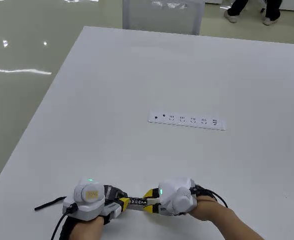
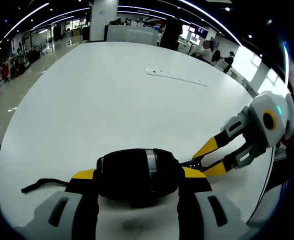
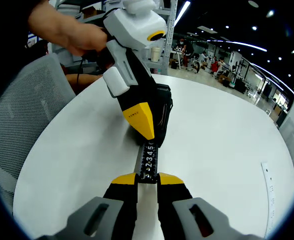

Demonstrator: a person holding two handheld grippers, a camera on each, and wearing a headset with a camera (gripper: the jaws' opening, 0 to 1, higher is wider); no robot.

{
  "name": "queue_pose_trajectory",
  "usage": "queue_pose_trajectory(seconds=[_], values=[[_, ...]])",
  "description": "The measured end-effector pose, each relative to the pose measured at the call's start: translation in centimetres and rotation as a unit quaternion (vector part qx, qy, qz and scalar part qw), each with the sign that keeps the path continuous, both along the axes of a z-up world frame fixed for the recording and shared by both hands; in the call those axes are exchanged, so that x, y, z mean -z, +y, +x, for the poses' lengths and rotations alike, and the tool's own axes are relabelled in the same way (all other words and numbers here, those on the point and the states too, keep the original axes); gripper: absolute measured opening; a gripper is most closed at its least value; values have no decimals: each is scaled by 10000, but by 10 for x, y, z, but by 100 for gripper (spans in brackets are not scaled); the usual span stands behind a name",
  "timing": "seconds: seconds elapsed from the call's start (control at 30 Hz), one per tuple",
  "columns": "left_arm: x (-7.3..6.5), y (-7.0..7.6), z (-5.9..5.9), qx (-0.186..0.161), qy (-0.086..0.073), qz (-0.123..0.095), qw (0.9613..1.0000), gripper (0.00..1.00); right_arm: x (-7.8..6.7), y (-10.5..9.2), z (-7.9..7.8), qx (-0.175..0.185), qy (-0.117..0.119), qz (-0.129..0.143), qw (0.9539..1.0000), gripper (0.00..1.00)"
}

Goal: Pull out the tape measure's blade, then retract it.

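Note:
The black tape measure (image 2: pixel 137 172) rests on the white table (image 1: pixel 137 90) at its near edge, and my left gripper (image 2: pixel 139 175) is shut on its body. A short length of blade (image 3: pixel 148 161) with printed numbers is out. My right gripper (image 3: pixel 147 178) is shut on the blade's end, close to the case (image 3: pixel 162 110). In the head view the left gripper (image 1: pixel 118 201) and right gripper (image 1: pixel 150 201) face each other, with the blade (image 1: pixel 136 202) spanning the small gap. The right gripper (image 2: pixel 203 159) enters the left gripper view from the right.
A white power strip (image 1: pixel 187 120) lies flat mid-table, well beyond the grippers. A black strap (image 1: pixel 49 204) trails to the left of the left gripper. A grey mesh chair (image 1: pixel 162 15) stands at the far table edge. The table's left edge runs diagonally over glossy floor.

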State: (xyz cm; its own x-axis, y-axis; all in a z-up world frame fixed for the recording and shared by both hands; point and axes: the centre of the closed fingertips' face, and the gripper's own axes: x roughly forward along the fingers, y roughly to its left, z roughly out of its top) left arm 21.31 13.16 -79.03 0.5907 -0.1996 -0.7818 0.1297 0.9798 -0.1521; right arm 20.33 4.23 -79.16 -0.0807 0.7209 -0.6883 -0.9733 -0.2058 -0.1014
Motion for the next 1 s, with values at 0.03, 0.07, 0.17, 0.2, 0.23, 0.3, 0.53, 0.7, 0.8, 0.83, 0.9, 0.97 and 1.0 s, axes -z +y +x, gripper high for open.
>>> queue_pose_trajectory(seconds=[0.03, 0.07, 0.17, 0.2, 0.23, 0.3, 0.53, 0.7, 0.8, 0.83, 0.9, 0.97, 1.0], values=[[0, 0, 0, -1, 0, 1, 10000, 60, 0, 1, 0, -1, 1, 4, 10000, 14], [0, 0, -1, -2, -1, 0, 10000, 60, 0, 2, 0, 0, 2, 6, 10000, 14], [0, 0, -1, 3, -3, -2, 10000, 60, 0, 3, -1, 0, 9, 13, 10000, 14], [-1, 0, -1, -3, -2, -5, 10000, 60, 0, 4, 0, -2, 7, 18, 10000, 14], [-2, -1, -2, 6, 0, -1, 10000, 60, 0, 4, 0, -2, 10, 15, 10000, 14], [-3, -1, -2, -3, -3, -5, 10000, 60, 0, 5, 0, -3, 11, 15, 10000, 14], [-6, -3, -3, 6, -4, -19, 10000, 60, 0, 8, -1, -13, 6, 22, 10000, 14], [-5, -4, -3, 26, -1, -20, 10000, 60, 0, 10, -1, -24, 8, 29, 10000, 14], [-5, -4, -3, 35, 2, -20, 10000, 60, 0, 11, -1, -32, 8, 34, 10000, 14], [-6, -4, -3, 41, 3, -22, 10000, 60, 0, 11, -1, -34, 10, 37, 10000, 14], [-6, -3, -3, 40, 4, -25, 10000, 60, 0, 12, -2, -39, 2, 40, 10000, 14], [-6, -3, -3, 45, 8, -28, 10000, 60, -1, 13, -2, -46, -2, 40, 10000, 14], [-6, -3, -3, 41, 8, -32, 10000, 60, -1, 13, -2, -43, -2, 44, 10000, 14]])
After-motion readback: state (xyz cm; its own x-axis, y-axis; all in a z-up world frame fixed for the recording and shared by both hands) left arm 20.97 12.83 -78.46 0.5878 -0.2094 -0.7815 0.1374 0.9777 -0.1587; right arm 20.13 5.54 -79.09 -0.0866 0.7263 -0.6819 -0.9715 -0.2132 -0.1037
